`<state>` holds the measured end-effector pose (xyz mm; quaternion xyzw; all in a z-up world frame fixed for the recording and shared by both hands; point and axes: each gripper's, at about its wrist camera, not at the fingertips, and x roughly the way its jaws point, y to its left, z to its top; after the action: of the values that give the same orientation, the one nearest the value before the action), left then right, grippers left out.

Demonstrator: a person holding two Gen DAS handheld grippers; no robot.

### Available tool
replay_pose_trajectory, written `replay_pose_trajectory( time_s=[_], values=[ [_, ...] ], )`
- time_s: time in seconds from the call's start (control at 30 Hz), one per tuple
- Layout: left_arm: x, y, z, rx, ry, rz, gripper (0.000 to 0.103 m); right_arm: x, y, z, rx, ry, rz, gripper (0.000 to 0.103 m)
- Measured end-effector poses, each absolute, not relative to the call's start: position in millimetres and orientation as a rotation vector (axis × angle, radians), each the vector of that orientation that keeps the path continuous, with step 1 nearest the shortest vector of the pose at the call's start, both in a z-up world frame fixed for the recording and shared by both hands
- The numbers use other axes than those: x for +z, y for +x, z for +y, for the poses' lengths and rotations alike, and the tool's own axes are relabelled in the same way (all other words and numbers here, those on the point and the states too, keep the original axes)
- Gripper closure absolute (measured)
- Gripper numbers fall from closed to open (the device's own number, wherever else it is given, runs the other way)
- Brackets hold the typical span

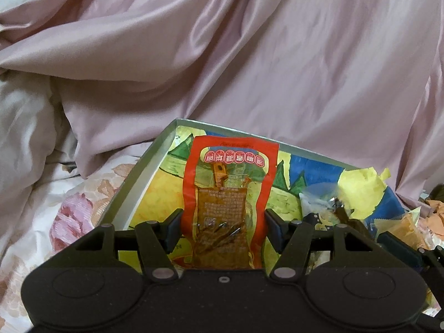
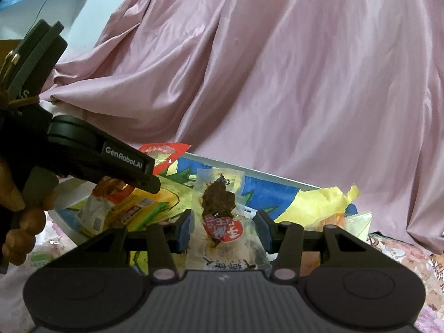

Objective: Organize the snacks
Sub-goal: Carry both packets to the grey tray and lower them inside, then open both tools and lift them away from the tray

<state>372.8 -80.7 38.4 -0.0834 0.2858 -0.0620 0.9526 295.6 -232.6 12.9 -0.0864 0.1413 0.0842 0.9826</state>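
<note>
My left gripper [image 1: 223,229] is shut on a red-bordered snack packet [image 1: 226,188] with brown contents, held over a shallow box [image 1: 144,166] whose inside is painted yellow, green and blue. My right gripper [image 2: 223,229] is shut on a clear packet [image 2: 222,213] of dark dried meat with a red label, also above the box [image 2: 277,177]. In the right wrist view the left gripper [image 2: 111,161] reaches in from the left, a hand [image 2: 25,222] on its grip, its red packet [image 2: 161,152] poking out past it.
Yellow paper scraps [image 1: 360,188] and clear wrappers lie in the box's right part. A white and orange packet [image 2: 97,211] and a yellow-green one [image 2: 136,211] lie in its left part. Pink satin bedding [image 1: 249,55] rises behind; floral sheet [image 1: 69,216] lies around.
</note>
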Motion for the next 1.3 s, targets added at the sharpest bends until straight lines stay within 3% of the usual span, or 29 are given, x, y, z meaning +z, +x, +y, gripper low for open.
replay_pose_trajectory(
  time_s=[0.1, 0.17, 0.33, 0.43, 0.47, 0.77, 0.9, 1.3],
  values=[
    [35, 375, -82, -0.123, -0.167, 0.591, 0.04, 11, 297, -234, 0.171, -0.166, 0.29, 0.05],
    [33, 377, -83, -0.123, -0.166, 0.599, 0.039, 10, 299, -234, 0.172, -0.166, 0.298, 0.057],
    [28, 378, -85, -0.131, -0.172, 0.621, 0.035, 8, 299, -234, 0.177, -0.157, 0.306, 0.053],
    [31, 374, -85, -0.132, -0.18, 0.611, 0.025, 8, 297, -234, 0.177, -0.156, 0.298, 0.051],
    [33, 372, -85, -0.131, -0.182, 0.603, 0.019, 9, 295, -234, 0.178, -0.156, 0.294, 0.048],
    [59, 344, -77, -0.117, -0.201, 0.527, 0.003, 25, 274, -242, 0.156, -0.132, 0.253, 0.027],
    [71, 323, -71, -0.109, -0.209, 0.486, 0.001, 37, 258, -247, 0.146, -0.121, 0.222, 0.015],
    [89, 241, -48, -0.079, -0.212, 0.406, 0.001, 66, 198, -258, 0.156, -0.064, 0.158, 0.0]
  ],
)
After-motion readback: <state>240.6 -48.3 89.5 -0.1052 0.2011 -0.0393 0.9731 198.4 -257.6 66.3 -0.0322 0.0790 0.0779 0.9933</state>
